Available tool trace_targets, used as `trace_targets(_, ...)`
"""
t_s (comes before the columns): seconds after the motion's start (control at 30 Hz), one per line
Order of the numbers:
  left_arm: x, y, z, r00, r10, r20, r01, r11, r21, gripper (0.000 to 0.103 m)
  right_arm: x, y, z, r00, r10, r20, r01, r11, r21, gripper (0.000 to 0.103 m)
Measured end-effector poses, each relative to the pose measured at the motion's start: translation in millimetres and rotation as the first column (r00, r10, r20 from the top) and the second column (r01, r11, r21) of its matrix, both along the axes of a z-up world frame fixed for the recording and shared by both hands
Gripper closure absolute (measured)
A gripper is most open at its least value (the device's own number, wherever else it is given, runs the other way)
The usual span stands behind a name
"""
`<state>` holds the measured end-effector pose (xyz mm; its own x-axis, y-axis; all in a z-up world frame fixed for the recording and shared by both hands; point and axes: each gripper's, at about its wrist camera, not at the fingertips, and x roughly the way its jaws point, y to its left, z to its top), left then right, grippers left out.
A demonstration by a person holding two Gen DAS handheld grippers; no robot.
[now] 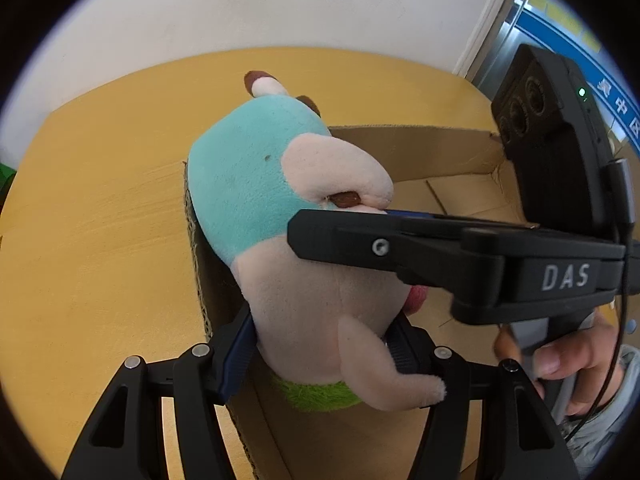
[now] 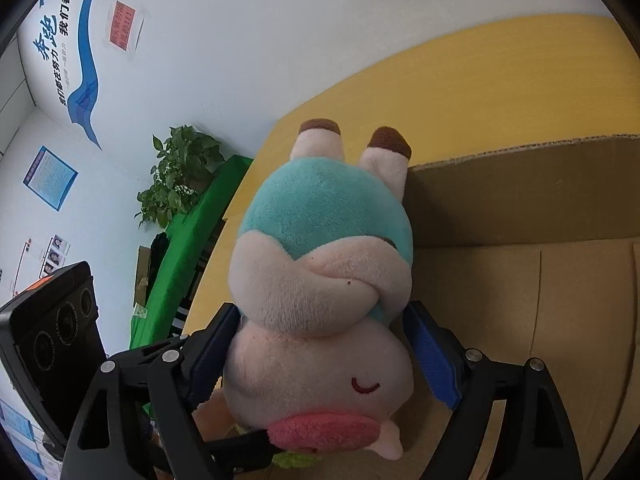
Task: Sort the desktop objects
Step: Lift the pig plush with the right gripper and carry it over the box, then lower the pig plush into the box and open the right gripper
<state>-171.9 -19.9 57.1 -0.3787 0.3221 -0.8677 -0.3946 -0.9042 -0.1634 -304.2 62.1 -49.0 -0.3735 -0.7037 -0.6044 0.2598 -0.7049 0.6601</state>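
In the left wrist view, the plush toy [image 1: 304, 240] is seen from its side, held upside down over the corner of the cardboard box [image 1: 440, 152]. The right gripper [image 1: 400, 236] is seen there edge-on, reaching in from the right, with a hand [image 1: 560, 364] on its grip. In the right wrist view, the toy's face with a stitched eye and a pink cheek is shown, and a potted plant [image 2: 180, 176] and a green cloth [image 2: 188, 248] beyond the yellow table [image 2: 480, 88], which the other view does not give.

The toy is clamped at its pale lower body between the pads of the left gripper [image 1: 320, 344]. In the right wrist view, the toy lies between the fingers of the right gripper [image 2: 320, 344]; the blue right pad [image 2: 432, 352] is seen apart from the plush, so this claw is judged released.

The box wall's corrugated edge runs just behind the toy. Open box floor is seen to the right.
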Motion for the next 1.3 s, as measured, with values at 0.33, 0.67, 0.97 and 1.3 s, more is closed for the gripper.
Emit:
trace_targets(0.33, 32.4, 12.4, 2.7, 1.000, 0.016, -0.003, -0.016, 0.998, -0.066, 0.038, 0.3, -14.9, -12.1, 0.990, 0.048, 0.130, -0.037, 0.995, -0.089, 0.041)
trace_targets(0.67, 85.1, 6.3, 53.5, 0.973, 0.185, -0.136, -0.183, 0.983, 0.023, 0.037, 9.4, -19.0, 8.3, 0.999, -0.004, 0.047, 0.002, 0.999, 0.049, 0.015)
trace_targets(0.97, 162.3, -38.2, 84.5, 0.899, 0.276, -0.341, -0.239, 0.960, 0.147, 0.027, 145.5, 66.7, 132.3, 0.935, -0.049, -0.353, 0.169, 0.932, 0.320, 0.000)
trace_targets(1.3, 184.8, -17.8, 67.1, 0.848, 0.279, -0.450, -0.278, 0.958, 0.071, 0.021, 261.5, 205.5, 81.2, 0.966, -0.130, -0.223, 0.228, 0.835, 0.501, 0.000)
